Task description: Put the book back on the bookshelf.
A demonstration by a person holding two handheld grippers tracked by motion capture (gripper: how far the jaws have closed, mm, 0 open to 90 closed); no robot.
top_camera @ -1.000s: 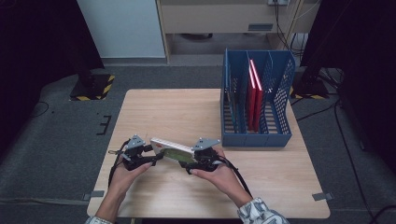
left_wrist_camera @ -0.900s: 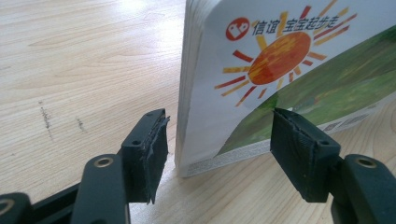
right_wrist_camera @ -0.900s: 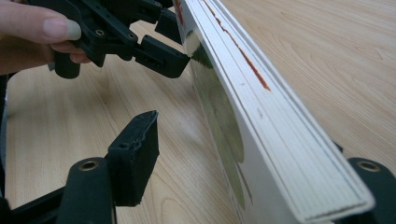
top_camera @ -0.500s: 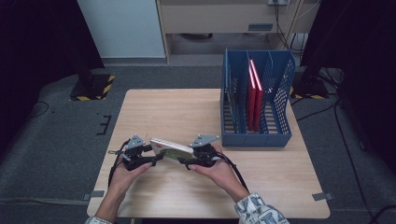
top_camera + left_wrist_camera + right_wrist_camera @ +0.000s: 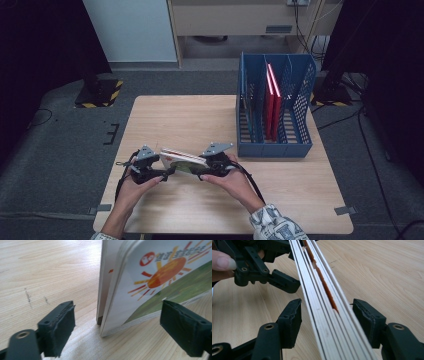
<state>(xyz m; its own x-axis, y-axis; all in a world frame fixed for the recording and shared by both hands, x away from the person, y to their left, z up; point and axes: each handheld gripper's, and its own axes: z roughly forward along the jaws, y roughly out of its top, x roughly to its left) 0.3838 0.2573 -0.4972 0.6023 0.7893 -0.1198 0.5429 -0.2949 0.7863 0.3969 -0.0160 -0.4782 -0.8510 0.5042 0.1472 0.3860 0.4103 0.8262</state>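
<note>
Both forearms reach up from six o'clock. The left tool (image 5: 162,170) sits at seven o'clock with its jaws pointing toward three — spread wide apart. The right tool (image 5: 200,167) faces it from five o'clock, aimed toward nine, jaws parted too. The left hand (image 5: 137,182) and right hand (image 5: 227,181) grip the handles low.

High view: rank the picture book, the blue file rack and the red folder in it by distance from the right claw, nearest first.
1. Picture book: between the jaws of the right claw, at the table's near edge.
2. Blue file rack: right side of the table, its front wall closest.
3. Red folder: upright inside the rack, farther back.
</note>
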